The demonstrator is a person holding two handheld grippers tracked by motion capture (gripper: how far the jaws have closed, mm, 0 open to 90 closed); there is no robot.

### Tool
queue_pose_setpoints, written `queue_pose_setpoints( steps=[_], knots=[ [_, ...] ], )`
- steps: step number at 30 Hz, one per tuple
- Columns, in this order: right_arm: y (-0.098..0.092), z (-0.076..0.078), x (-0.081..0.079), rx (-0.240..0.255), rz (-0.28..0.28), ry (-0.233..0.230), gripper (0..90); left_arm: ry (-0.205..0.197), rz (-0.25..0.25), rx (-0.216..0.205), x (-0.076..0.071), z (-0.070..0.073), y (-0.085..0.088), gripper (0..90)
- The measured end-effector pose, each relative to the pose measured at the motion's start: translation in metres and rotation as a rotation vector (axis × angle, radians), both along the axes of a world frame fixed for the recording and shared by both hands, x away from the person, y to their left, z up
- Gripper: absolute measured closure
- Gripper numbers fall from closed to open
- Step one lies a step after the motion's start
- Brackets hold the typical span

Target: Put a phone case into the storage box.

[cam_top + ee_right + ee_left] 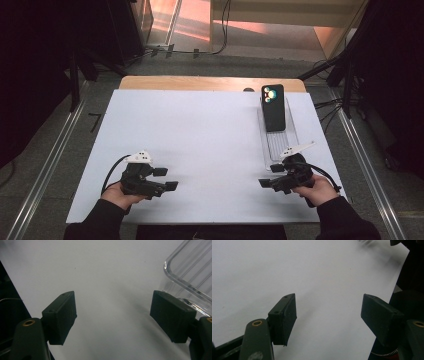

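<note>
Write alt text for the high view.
A person's hands hold two open grippers, left and right, low over a white table. A black phone leans in a clear tray just beyond the right gripper.

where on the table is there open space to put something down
Most of the white table is bare: the whole stretch from the left edge across to the clear tray, and between the left gripper and right gripper. It is crowded on the right side, where the phone sits in the tray.
</note>
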State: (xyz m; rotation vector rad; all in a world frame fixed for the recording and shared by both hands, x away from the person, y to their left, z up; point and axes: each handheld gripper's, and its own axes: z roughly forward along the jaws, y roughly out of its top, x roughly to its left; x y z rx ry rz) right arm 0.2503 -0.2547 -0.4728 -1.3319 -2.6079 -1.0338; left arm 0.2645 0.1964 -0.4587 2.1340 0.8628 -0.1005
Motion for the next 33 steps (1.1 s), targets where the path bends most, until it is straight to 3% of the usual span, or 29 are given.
queue_pose_setpoints(
  steps=[33],
  knots=[
    [0.0024,-0.0065,-0.0001,-0.016,0.027,0.0,19.4,0.013,-0.014,0.016,0.002,-0.0034,-0.0003,28.6]
  ],
)
